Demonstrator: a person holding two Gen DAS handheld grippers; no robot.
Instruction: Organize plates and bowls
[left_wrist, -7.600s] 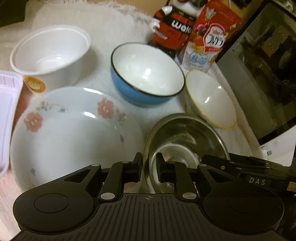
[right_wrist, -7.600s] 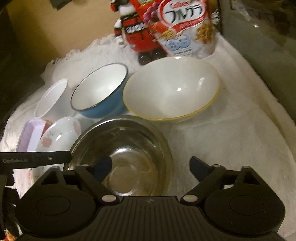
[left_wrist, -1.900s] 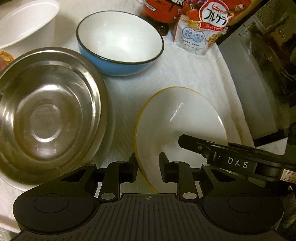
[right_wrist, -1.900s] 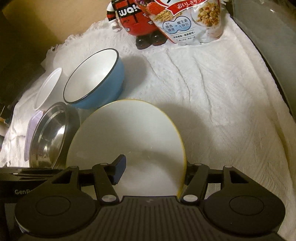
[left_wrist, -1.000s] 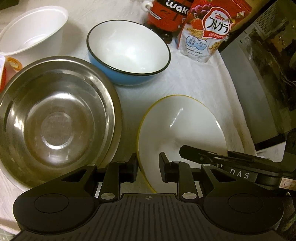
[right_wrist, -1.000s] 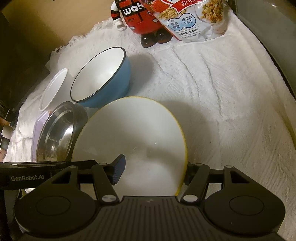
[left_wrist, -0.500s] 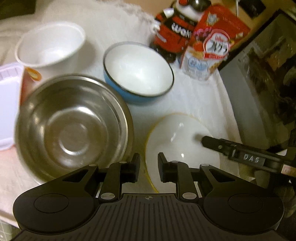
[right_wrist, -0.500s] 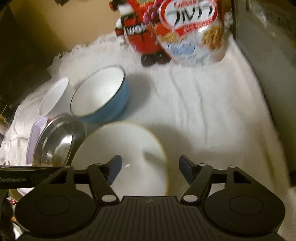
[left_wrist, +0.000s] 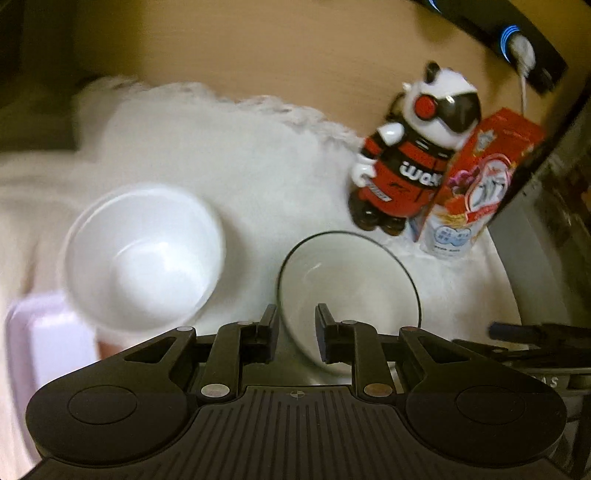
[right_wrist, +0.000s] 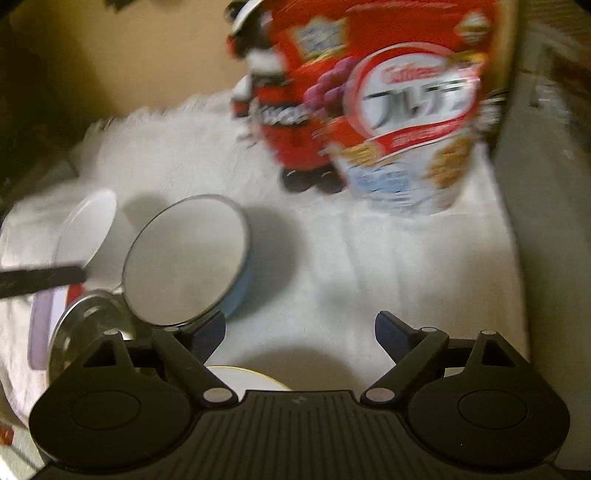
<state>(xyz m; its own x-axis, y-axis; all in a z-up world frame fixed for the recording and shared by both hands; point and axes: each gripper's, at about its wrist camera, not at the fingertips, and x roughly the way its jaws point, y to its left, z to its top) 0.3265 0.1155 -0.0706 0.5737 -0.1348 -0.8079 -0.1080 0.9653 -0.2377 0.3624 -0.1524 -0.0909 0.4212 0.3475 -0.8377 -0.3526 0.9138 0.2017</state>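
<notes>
Sitting low at the near edge of the white towel-covered desk (right_wrist: 388, 273), the white bowl with a yellow rim (right_wrist: 247, 376) shows only a sliver of rim above the right gripper's body, no longer framed between its fingers as it was a second ago. The right gripper (right_wrist: 299, 330) has just been opening, and its jaws now stand wide with nothing between them, so the bowl is released; I judge that placement finished, beside the steel bowl rather than nested in it. The left gripper (left_wrist: 293, 332) is narrowly parted with no pad pressing on anything, the blue bowl with a black rim and white inside (left_wrist: 349, 291) lying just beyond its fingertips. Both views have swung toward the far edge since half a second ago, which suggests the blue bowl is next. The stainless steel bowl (right_wrist: 85, 325) sits left of it, half hidden behind the right gripper, and the white plastic tub (left_wrist: 144, 254) stands further left. Motion blur smears the red cereal bag (right_wrist: 399, 110) and red-and-black panda figure (left_wrist: 410, 155) at the far right corner; any plate under the steel bowl cannot be made out.
</notes>
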